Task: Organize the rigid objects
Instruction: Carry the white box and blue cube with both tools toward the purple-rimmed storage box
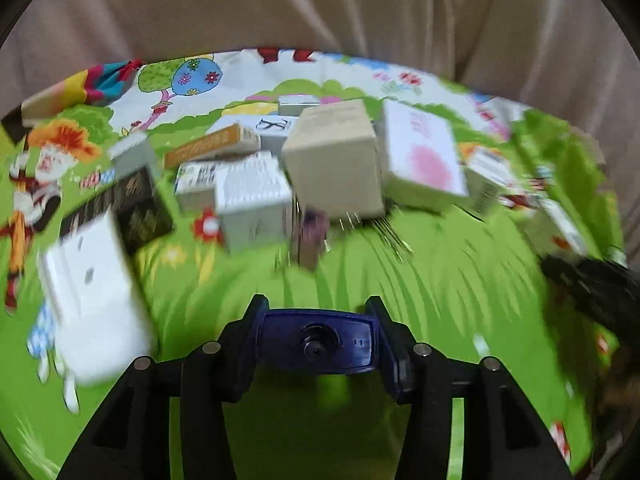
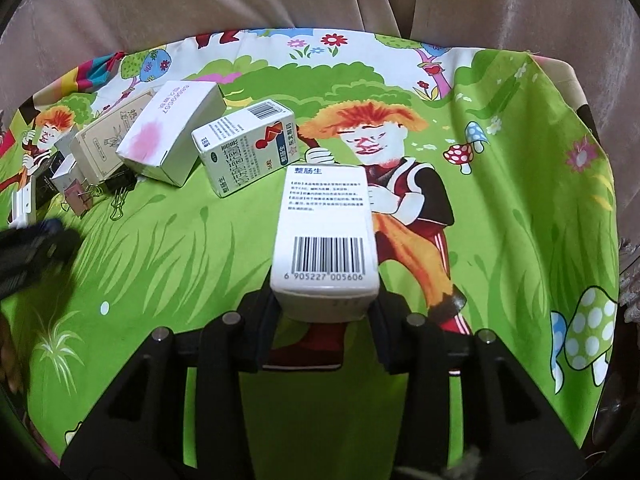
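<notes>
In the left wrist view, which is blurred, my left gripper point(image 1: 317, 322) is shut on a flat dark blue object point(image 1: 316, 344) with a round black centre, held low over the green cartoon cloth point(image 1: 440, 280). Beyond it lies a pile of boxes: a beige box point(image 1: 334, 160), a white box with a pink blotch point(image 1: 424, 152), an orange box point(image 1: 212, 144) and a black box point(image 1: 134, 200). In the right wrist view my right gripper point(image 2: 324, 306) is shut on a white barcode box point(image 2: 326, 236), which sticks out forward above the cloth point(image 2: 520, 200).
A white medicine box point(image 2: 248, 148), the pink-blotch box point(image 2: 172, 136) and a beige box point(image 2: 104, 140) lie at the left, with binder clips point(image 2: 86, 200) near them. A large white item point(image 1: 96, 300) lies near left. Beige curtain point(image 2: 280, 0) hangs behind the table edge.
</notes>
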`<state>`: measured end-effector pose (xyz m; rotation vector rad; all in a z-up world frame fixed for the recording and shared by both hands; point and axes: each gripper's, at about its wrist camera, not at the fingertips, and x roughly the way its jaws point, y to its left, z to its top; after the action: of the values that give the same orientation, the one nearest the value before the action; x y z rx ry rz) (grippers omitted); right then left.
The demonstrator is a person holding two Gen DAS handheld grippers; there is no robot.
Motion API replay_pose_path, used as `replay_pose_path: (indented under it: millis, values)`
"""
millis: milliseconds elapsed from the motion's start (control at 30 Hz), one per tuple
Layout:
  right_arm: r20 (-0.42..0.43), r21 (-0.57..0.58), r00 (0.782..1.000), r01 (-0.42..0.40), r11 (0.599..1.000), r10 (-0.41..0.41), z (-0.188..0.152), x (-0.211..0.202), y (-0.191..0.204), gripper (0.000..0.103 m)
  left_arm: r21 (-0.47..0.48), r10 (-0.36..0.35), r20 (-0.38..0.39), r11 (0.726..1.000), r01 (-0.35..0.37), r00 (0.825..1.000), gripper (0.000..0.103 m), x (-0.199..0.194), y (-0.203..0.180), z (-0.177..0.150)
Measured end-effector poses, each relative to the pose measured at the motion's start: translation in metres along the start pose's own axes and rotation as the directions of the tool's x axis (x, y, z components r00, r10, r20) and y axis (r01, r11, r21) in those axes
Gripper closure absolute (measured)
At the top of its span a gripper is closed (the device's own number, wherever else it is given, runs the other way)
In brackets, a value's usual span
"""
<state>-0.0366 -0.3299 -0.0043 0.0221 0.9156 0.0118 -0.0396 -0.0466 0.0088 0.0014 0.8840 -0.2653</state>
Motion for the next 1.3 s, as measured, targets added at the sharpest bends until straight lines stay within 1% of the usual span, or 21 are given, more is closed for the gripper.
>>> replay_pose_path:
  millis: [67,167,267,333,400,467,500,567,600,667,700,767,800,867,900,967,1000,1100,1167,1200,1300]
  values:
    - [0.000,0.000,1.000,-0.001,1.000,0.001,0.000,0.000,0.000,0.058,-0.025,-0.005,0.000,1.000,0.005,1.000,0.053,-0.008,0.005,-0.007]
    - [-0.001,0.002,1.000,-0.003,1.000,0.003,0.002,0.001,-0.001,0.058,-0.011,0.016,0.007,1.000,-0.016,1.000,0.053,-0.011,0.009,-0.012]
    - [0.000,0.000,1.000,-0.002,1.000,0.002,0.001,0.002,0.000,0.058,0.043,0.085,0.012,0.995,-0.086,0.996,0.052,-0.009,-0.006,-0.012]
    - [0.001,0.000,1.000,-0.001,1.000,0.001,0.000,0.002,0.000,0.059,0.060,0.105,0.021,0.993,-0.106,0.994,0.052,-0.010,-0.012,-0.014]
    - [0.002,0.000,1.000,-0.002,1.000,0.002,0.000,0.001,0.000,0.059,0.043,0.095,0.021,0.994,-0.096,0.995,0.052,-0.010,-0.008,-0.015]
    - [0.011,0.007,1.000,-0.013,1.000,0.013,-0.001,0.000,-0.002,0.059,0.011,0.118,0.032,0.993,-0.118,0.993,0.053,-0.015,-0.003,-0.018]
    - [0.035,0.013,0.999,-0.019,1.000,0.019,-0.002,-0.005,-0.004,0.059,-0.014,0.125,0.057,0.992,-0.124,0.991,0.053,-0.021,0.000,-0.018]
    - [0.165,0.023,0.986,-0.028,0.999,0.024,-0.006,-0.030,-0.005,0.059,-0.060,0.132,0.114,0.990,-0.125,0.985,0.053,-0.037,0.005,-0.019]
    - [0.241,0.015,0.970,-0.033,0.999,0.028,-0.012,-0.046,-0.003,0.059,-0.080,0.138,0.155,0.989,-0.127,0.978,0.052,-0.051,0.006,-0.018]
    - [0.342,0.018,0.939,-0.044,0.999,0.035,-0.023,-0.075,0.005,0.059,-0.099,0.157,0.243,0.986,-0.137,0.957,0.053,-0.080,0.007,-0.013]
    - [0.377,0.018,0.925,-0.054,0.998,0.043,-0.026,-0.087,0.008,0.059,-0.104,0.173,0.304,0.984,-0.147,0.937,0.053,-0.101,0.005,-0.009]
    - [0.480,-0.005,0.876,-0.061,0.998,0.056,-0.029,-0.125,0.020,0.059,-0.113,0.189,0.406,0.981,-0.156,0.894,0.052,-0.138,0.002,-0.005]
    - [0.529,-0.022,0.846,-0.059,0.998,0.062,-0.028,-0.145,0.027,0.059,-0.119,0.198,0.451,0.980,-0.161,0.870,0.052,-0.155,0.001,-0.003]
    - [0.629,-0.055,0.774,-0.059,0.997,0.080,-0.025,-0.189,0.039,0.059,-0.131,0.220,0.544,0.975,-0.177,0.809,0.052,-0.189,-0.004,0.001]
    - [0.687,-0.071,0.721,-0.058,0.996,0.091,-0.024,-0.217,0.047,0.059,-0.139,0.228,0.582,0.974,-0.181,0.781,0.052,-0.205,-0.005,0.002]
    - [0.743,-0.095,0.659,-0.062,0.994,0.112,-0.022,-0.247,0.057,0.059,-0.158,0.244,0.634,0.970,-0.186,0.734,0.052,-0.228,-0.006,0.004]
    - [0.771,-0.112,0.624,-0.063,0.992,0.127,-0.023,-0.264,0.064,0.059,-0.166,0.249,0.652,0.968,-0.186,0.716,0.052,-0.236,-0.006,0.002]
    - [0.810,-0.134,0.568,-0.066,0.989,0.147,-0.029,-0.290,0.075,0.059,-0.186,0.274,0.695,0.962,-0.202,0.665,0.052,-0.258,-0.006,-0.002]
    - [0.820,-0.138,0.552,-0.067,0.988,0.152,-0.030,-0.294,0.080,0.059,-0.189,0.283,0.707,0.959,-0.212,0.648,0.052,-0.268,-0.005,-0.005]
    - [0.823,-0.146,0.545,-0.066,0.987,0.158,-0.031,-0.298,0.083,0.059,-0.191,0.281,0.706,0.959,-0.208,0.650,0.052,-0.270,-0.003,-0.005]
    - [0.816,-0.174,0.552,-0.053,0.983,0.174,-0.028,-0.296,0.092,0.059,-0.207,0.289,0.694,0.957,-0.202,0.660,0.052,-0.273,0.004,-0.009]
